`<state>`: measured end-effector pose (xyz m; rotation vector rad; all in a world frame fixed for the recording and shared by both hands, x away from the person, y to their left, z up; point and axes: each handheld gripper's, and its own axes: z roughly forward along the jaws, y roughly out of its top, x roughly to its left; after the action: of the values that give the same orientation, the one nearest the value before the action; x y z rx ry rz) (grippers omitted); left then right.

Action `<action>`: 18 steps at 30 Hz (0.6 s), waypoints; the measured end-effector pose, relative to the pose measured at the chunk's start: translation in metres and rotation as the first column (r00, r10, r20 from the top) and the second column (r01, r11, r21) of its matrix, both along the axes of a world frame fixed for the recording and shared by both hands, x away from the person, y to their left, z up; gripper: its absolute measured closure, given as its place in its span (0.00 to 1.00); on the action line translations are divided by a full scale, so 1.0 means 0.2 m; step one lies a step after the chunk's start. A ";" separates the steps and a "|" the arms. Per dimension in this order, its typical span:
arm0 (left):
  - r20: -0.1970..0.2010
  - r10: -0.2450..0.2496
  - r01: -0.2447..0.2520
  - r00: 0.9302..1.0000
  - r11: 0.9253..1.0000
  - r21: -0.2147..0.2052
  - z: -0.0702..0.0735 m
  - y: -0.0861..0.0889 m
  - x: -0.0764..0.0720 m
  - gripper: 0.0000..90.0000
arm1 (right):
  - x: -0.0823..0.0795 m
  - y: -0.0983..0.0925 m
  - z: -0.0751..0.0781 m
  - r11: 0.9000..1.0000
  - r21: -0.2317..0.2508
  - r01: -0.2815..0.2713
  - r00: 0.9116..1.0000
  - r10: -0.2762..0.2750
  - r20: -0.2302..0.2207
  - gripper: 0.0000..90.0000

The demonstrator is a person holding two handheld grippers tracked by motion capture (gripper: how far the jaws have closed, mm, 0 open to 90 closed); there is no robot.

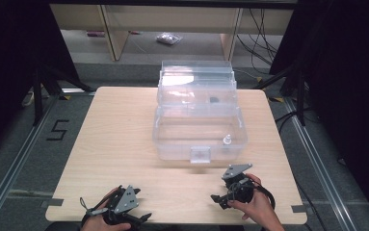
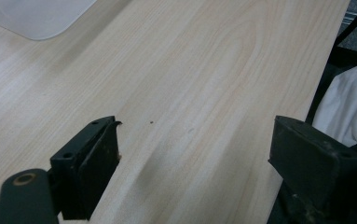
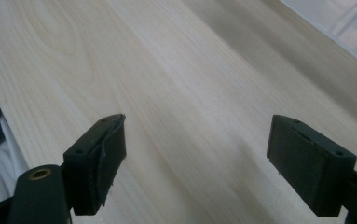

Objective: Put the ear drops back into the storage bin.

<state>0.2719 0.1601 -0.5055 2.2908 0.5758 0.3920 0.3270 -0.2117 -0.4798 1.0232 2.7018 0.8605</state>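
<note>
The clear plastic box (image 1: 199, 115) sits on the table (image 1: 119, 139), toward the far edge and a little right of centre, its lid thrown back and standing behind the open tub; the front latch (image 1: 200, 155) faces the near edge, toward the person; its long axis runs left to right, parallel with the near edge. I judge it light and fairly stiff but thin-walled, so it may flex or slide on the smooth wood if pushed from one side; the walls look slick, and a pinch on the rim or the latch tab seems a surer hold than the flat faces; the lid hinge is likely the weak point. A small white thing (image 1: 227, 139) stands inside near the front right corner, and a dark bit (image 1: 214, 100) lies in the upper tray; what they are I cannot tell.

The left gripper (image 1: 141, 219) rests by the near left edge, jaws spread wide and empty; the right gripper (image 1: 218, 199) lies nearer the box, just in front of its right end, jaws likewise wide apart with nothing between them.
</note>
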 end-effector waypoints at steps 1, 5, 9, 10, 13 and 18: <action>0.000 0.000 0.000 1.000 1.000 0.000 0.00 0.00 0.00 0.17 | 0.00 -0.01 -0.01 1.000 -0.003 -0.015 1.000 0.015 0.018 0.22; 0.014 -0.013 0.013 1.000 1.000 0.001 0.00 0.00 0.00 0.17 | -0.02 -0.02 -0.02 0.999 -0.009 -0.032 0.999 0.033 0.041 0.21; 0.000 0.003 -0.003 1.000 1.000 -0.013 0.00 0.00 0.00 0.17 | -0.05 -0.04 -0.02 1.000 -0.010 -0.024 0.999 0.024 0.027 0.21; 0.003 -0.001 0.001 1.000 1.000 -0.004 0.00 0.00 0.00 0.17 | -0.05 -0.04 -0.02 1.000 -0.010 -0.016 1.000 0.016 0.024 0.21; 0.012 -0.011 0.011 1.000 1.000 -0.001 0.00 0.00 0.00 0.17 | -0.07 -0.04 -0.03 1.000 -0.005 -0.001 0.999 0.001 0.035 0.21; 0.014 -0.010 0.010 1.000 1.000 -0.003 0.00 0.00 0.00 0.17 | -0.10 -0.06 -0.04 1.000 -0.008 -0.014 0.999 0.014 0.032 0.21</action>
<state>0.2722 0.1598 -0.5053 2.2856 0.5577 0.4021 0.3080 -0.2228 -0.4884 0.9818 2.6872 0.8600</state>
